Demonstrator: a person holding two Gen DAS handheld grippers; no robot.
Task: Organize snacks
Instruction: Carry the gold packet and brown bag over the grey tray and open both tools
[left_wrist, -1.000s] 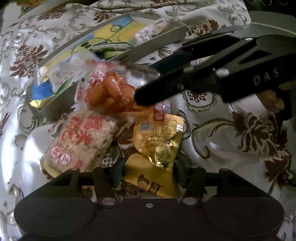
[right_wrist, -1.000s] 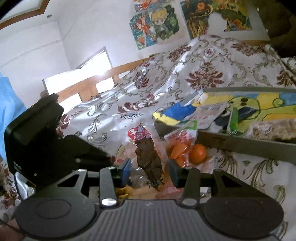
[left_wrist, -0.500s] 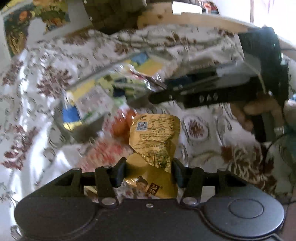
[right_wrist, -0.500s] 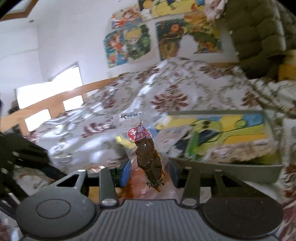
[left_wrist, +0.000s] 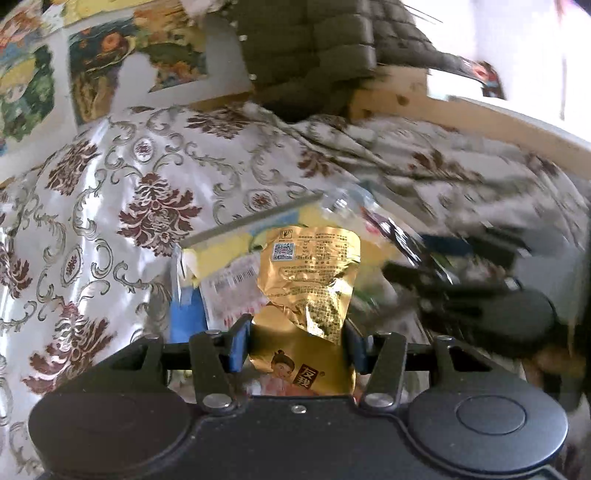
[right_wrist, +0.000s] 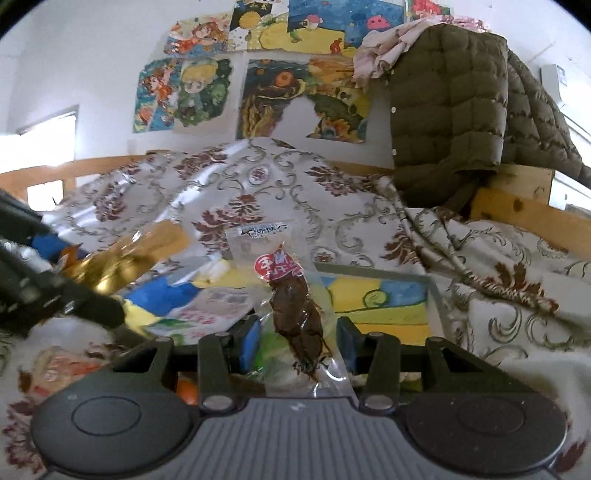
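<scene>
My left gripper (left_wrist: 297, 349) is shut on a gold foil snack packet (left_wrist: 310, 280) and holds it up in front of the grey tray (left_wrist: 251, 221). My right gripper (right_wrist: 297, 345) is shut on a clear packet with a dark brown dried snack (right_wrist: 295, 314), lifted over the same tray (right_wrist: 430, 291), whose bottom is painted yellow and blue. A white packet with red print (right_wrist: 210, 312) lies in the tray. The right gripper shows blurred at the right of the left wrist view (left_wrist: 480, 291); the left gripper with its gold packet (right_wrist: 110, 266) shows at the left of the right wrist view.
The tray lies on a white bedspread with brown flower print (right_wrist: 258, 192). An olive padded jacket (right_wrist: 450, 110) hangs over the wooden bed frame (right_wrist: 517, 206) behind. Posters (right_wrist: 295, 96) cover the wall. More packets (right_wrist: 59, 369) lie on the bedspread below the left gripper.
Both grippers have lifted their packets off the pile and swung up over the tray. The gold packet has left the bedspread; the loose snack pile has dropped out of the left wrist view.
</scene>
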